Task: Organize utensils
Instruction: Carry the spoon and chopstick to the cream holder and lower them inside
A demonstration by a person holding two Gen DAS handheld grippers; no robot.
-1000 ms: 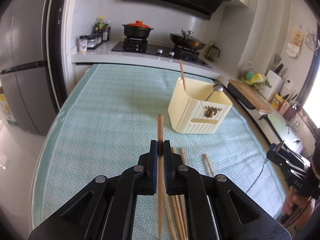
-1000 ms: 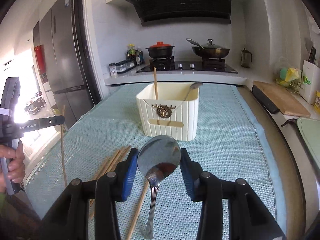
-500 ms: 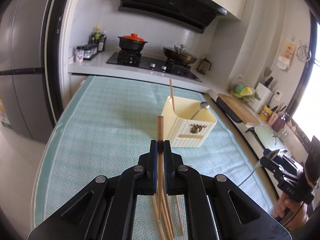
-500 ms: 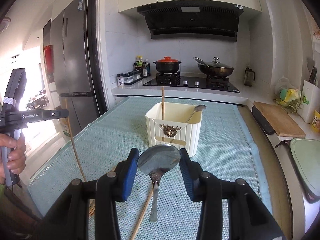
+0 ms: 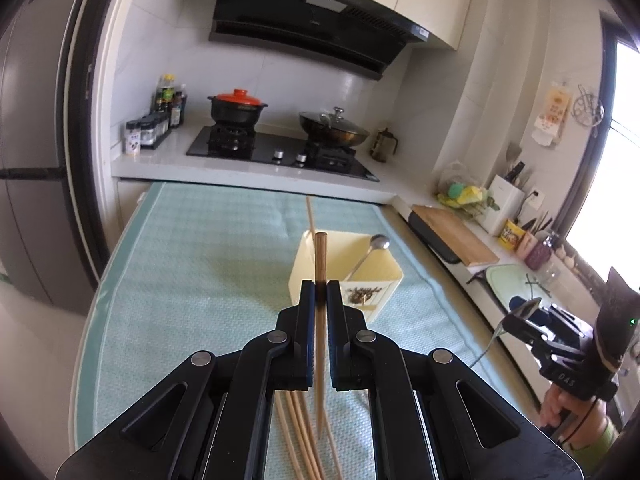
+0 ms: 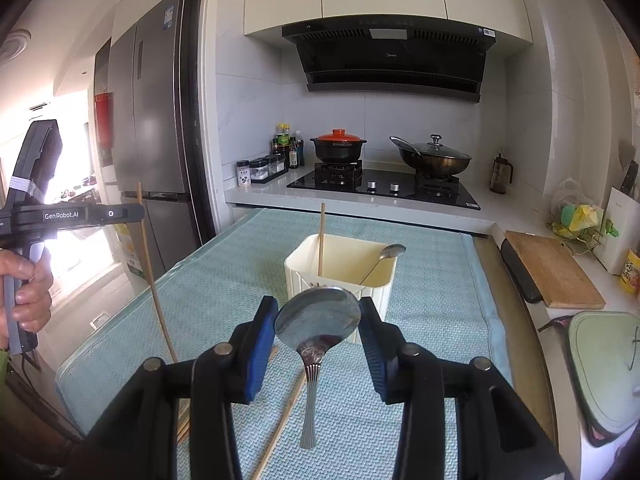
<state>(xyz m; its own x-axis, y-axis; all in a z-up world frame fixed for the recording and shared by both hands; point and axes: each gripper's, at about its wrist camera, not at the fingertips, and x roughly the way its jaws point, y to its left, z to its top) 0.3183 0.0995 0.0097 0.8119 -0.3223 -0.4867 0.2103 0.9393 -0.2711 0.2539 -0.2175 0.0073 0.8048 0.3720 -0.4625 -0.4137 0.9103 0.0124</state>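
My left gripper (image 5: 319, 285) is shut on a wooden chopstick (image 5: 320, 256) that stands nearly upright and hangs above the mat. My right gripper (image 6: 318, 312) is shut on the bowl of a metal spoon (image 6: 318, 314), whose handle dangles down. Ahead of both, a cream utensil holder (image 5: 382, 280) (image 6: 340, 276) stands on the mat with one chopstick (image 6: 321, 236) and one spoon (image 6: 384, 258) inside. Several loose chopsticks (image 5: 298, 436) lie on the mat under the left gripper. The left gripper (image 6: 132, 213) and its chopstick also show at the left of the right wrist view.
A teal mat (image 5: 192, 264) covers the table. Behind it, a counter holds a stove (image 6: 384, 186) with a red-lidded pot and a wok. A fridge (image 6: 160, 152) stands left. A cutting board (image 6: 552, 272) and a green lidded bin (image 6: 604, 364) sit right.
Both grippers have risen with their loads: the chopstick and the spoon now hang higher above the mat, and the holder appears lower and farther off in both views.
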